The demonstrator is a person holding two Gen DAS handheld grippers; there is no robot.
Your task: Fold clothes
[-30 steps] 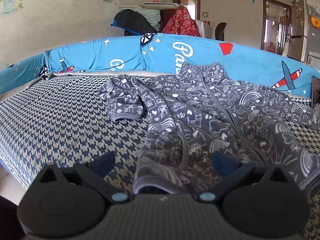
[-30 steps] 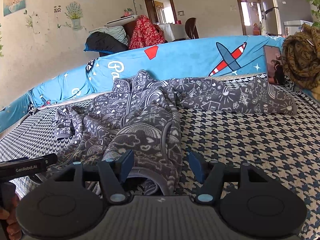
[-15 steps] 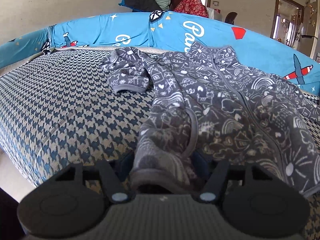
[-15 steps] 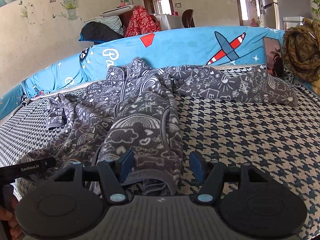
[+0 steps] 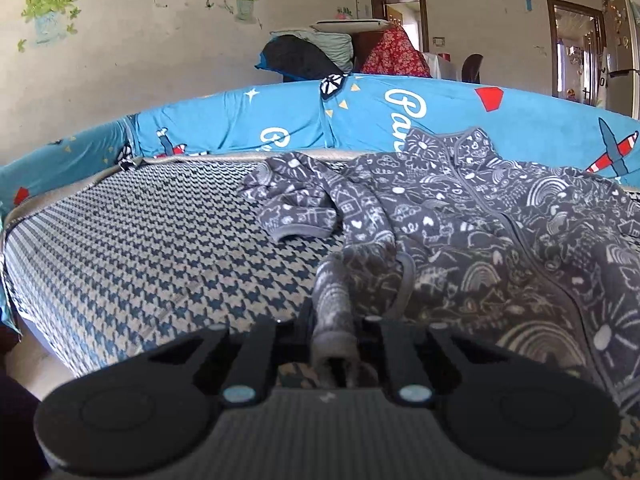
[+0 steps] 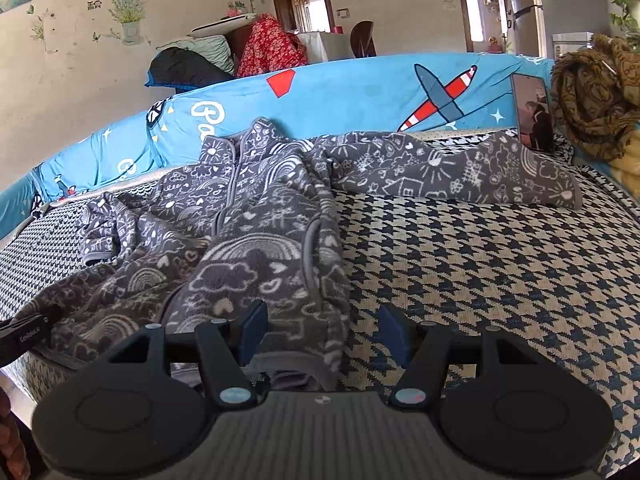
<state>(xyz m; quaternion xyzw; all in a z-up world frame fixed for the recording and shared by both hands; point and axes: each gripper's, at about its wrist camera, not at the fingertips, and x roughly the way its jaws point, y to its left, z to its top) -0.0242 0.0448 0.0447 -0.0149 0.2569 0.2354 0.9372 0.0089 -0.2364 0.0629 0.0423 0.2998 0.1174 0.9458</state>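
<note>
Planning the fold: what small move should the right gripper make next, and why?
Probably close the right gripper on the jacket hem: its jaws stand open with hem fabric between them, while the left gripper is already shut on its own hem corner.
</note>
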